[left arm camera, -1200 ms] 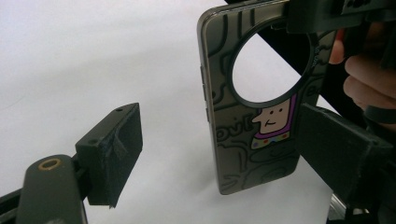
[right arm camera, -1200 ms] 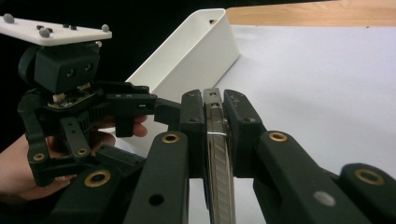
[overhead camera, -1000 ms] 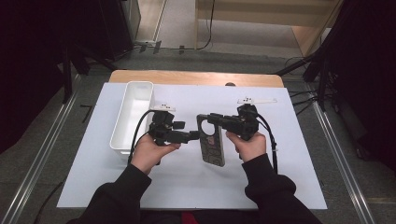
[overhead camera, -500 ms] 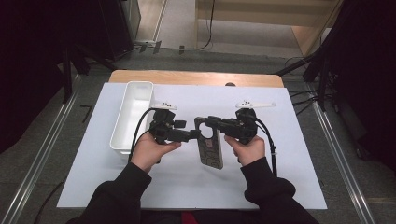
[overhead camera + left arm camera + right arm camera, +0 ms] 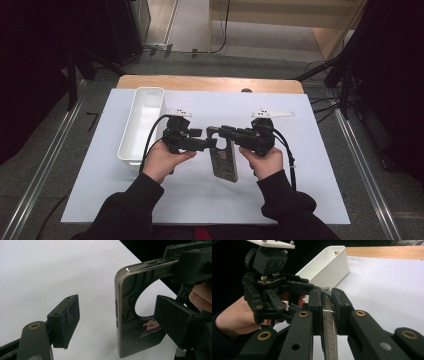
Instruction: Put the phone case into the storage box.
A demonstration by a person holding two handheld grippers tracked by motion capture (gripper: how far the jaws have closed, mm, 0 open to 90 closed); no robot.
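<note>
My left gripper [image 5: 212,144] has just been narrowing its jaws around the dark translucent phone case with a cartoon sticker [image 5: 136,322], pads not yet pressing. My right gripper [image 5: 327,305] clamps its upper edge, mid-tabletop. A handover looks close. Beyond: white sheet [image 5: 310,175], long white plastic bin [image 5: 145,107] at left, wooden far edge [image 5: 210,83], dark room.

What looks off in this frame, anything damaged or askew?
One thing: the pad on the left gripper looks torn, its edge frayed and peeling. Otherwise normal. The right gripper clamps the phone case on edge above the white mat; the left's jaws have been closing beside it without pressing. The white bin sits straight.
</note>
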